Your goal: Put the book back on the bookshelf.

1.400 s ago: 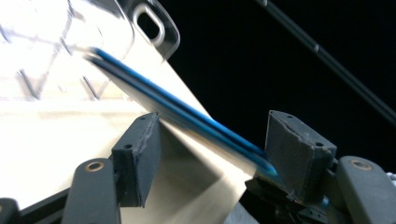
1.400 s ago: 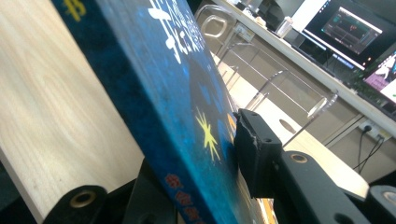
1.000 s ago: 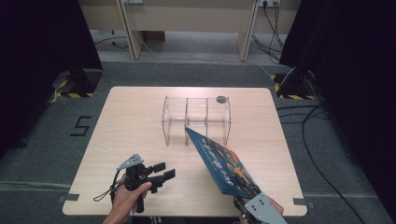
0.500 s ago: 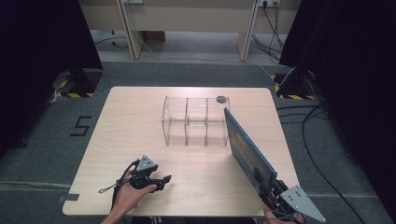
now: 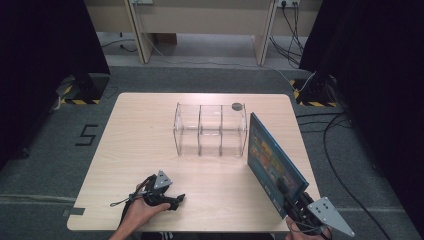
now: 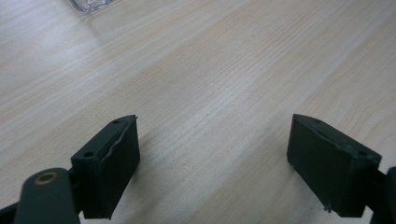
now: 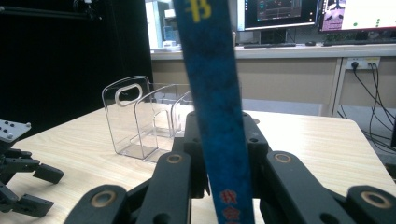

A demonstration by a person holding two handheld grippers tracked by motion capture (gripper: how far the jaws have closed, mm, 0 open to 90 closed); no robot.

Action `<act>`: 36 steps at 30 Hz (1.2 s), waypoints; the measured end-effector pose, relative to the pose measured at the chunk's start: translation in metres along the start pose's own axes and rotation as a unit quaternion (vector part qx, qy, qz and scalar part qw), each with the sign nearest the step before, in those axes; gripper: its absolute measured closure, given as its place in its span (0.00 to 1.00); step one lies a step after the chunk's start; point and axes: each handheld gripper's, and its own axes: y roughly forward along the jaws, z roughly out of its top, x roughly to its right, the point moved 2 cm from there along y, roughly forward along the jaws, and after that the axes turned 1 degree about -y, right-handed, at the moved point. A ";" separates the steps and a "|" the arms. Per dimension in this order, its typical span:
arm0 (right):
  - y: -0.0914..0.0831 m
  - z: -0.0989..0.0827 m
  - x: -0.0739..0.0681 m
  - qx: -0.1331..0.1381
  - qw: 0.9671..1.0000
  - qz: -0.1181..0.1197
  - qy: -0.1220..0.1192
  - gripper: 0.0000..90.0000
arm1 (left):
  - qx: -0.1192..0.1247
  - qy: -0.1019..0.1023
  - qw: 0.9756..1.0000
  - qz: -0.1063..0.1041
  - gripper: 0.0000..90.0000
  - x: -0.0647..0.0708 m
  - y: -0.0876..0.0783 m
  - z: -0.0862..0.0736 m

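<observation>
A blue picture book (image 5: 272,162) stands on edge at the right of the table, its far end close to the right end of a clear three-slot rack (image 5: 210,130). My right gripper (image 5: 296,206) is shut on the book's near lower corner. In the right gripper view the book's spine (image 7: 212,93) rises between the closed jaws of that gripper (image 7: 219,154), with the rack (image 7: 144,116) behind it. My left gripper (image 5: 176,201) rests low at the table's front left. Its jaws have just been opening and now stand open (image 6: 215,158) over bare wood, with nothing between them.
A small dark round disc (image 5: 236,106) lies behind the rack's right end. The wooden table (image 5: 140,140) is bare to the left and in front of the rack. Cables run over the floor at the right (image 5: 340,125). A rack corner (image 6: 91,4) shows ahead of the left jaws.
The book swung from a slant across the table's middle to the right and now stands on edge beside the rack. The left gripper sank towards the tabletop and its jaws opened wider.
</observation>
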 end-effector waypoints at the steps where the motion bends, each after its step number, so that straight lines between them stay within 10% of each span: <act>1: 0.000 0.000 0.001 0.000 1.000 -0.002 -0.003 0.87 | 0.000 0.000 1.000 0.000 0.18 0.000 0.000 0.000; 36: 0.025 -0.028 0.018 -0.037 0.999 0.011 0.031 0.86 | 0.006 0.005 1.000 -0.005 0.11 0.004 0.003 -0.001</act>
